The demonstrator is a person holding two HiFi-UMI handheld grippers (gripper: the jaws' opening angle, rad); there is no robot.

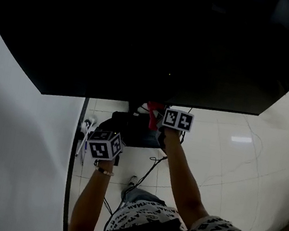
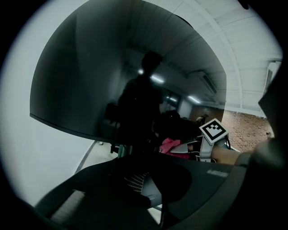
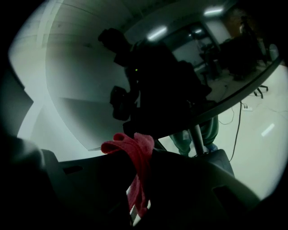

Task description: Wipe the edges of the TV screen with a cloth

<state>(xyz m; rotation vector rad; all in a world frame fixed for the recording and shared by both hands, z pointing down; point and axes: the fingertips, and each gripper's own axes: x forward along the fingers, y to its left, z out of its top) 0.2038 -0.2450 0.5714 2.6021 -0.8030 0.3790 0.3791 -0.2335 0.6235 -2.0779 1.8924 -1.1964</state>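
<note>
Right gripper (image 3: 144, 161) clamped on red cloth (image 3: 135, 148), held at the bottom edge of the TV (image 1: 147, 30), mid-span | left gripper (image 2: 150, 179) looked closed, empty, lower left, apart from TV | progress: bottom-edge wipe seemingly under way; finished edges not discernible; sides, top likely left.

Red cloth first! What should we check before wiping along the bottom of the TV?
1. Is the red cloth pinched in the right gripper? Ok, the jaws are shut on it.
2. Is some cloth bunched above the jaws for wiping? Ok, and a tail hangs down between them.
3. Is the cloth touching the bottom edge of the TV screen? Cannot tell; it sits close beneath it.
4. Is the left gripper out of the way? Ok, it is lower, to the left, and holds nothing.
5. Is there dust on the edge? Cannot tell, it is too dark.
</note>
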